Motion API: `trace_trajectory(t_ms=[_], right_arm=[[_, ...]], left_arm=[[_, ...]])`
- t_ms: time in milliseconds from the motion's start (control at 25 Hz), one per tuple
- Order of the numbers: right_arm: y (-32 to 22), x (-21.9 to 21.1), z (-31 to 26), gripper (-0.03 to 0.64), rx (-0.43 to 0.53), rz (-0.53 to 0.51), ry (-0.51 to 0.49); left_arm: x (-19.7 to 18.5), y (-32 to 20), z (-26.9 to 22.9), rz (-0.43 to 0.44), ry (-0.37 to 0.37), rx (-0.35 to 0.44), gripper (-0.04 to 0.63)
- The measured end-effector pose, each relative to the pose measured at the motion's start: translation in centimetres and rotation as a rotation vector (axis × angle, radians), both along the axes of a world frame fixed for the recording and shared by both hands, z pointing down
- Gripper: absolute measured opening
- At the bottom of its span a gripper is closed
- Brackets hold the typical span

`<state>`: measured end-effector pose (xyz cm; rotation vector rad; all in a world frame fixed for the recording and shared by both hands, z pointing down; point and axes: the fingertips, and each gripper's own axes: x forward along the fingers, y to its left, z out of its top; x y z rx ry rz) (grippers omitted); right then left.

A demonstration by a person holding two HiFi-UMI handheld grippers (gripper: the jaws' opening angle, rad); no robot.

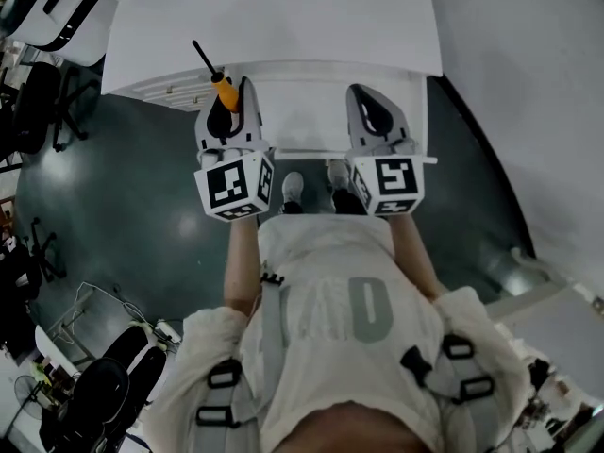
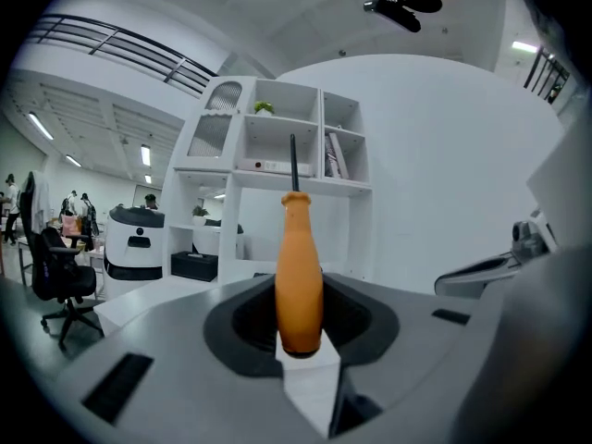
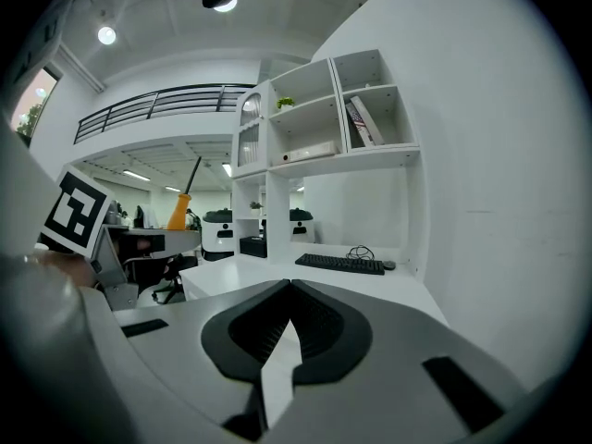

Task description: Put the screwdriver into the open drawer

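The screwdriver (image 1: 223, 91) has an orange handle and a thin black shaft that points up and away. My left gripper (image 1: 229, 111) is shut on its handle. In the left gripper view the screwdriver (image 2: 299, 276) stands upright between the jaws of the left gripper (image 2: 299, 336). The right gripper (image 1: 375, 111) is beside it, apart, holding nothing. Its fingertips meet in the right gripper view (image 3: 291, 289), where the screwdriver (image 3: 178, 213) shows at the left. Both grippers hover over the open white drawer (image 1: 311, 111) under the desk top (image 1: 274, 26).
A white shelf unit (image 2: 277, 146) stands behind the desk. A black keyboard (image 3: 338, 264) lies on the desk at the right. Black office chairs (image 1: 38, 102) stand on the dark floor to the left. The person's shoes (image 1: 293, 189) are just below the drawer front.
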<state>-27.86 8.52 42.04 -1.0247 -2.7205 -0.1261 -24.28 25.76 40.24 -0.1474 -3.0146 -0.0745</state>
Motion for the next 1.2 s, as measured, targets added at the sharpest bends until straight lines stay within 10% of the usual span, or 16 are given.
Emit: trace_trajectory(t_ms=[1200], right_arm=[[-6.0, -1.1, 4.6, 0.005, 0.042, 0.151, 0.127]], left_arm=[[-9.1, -9.1, 15.2, 0.576, 0.399, -0.333, 0.097]])
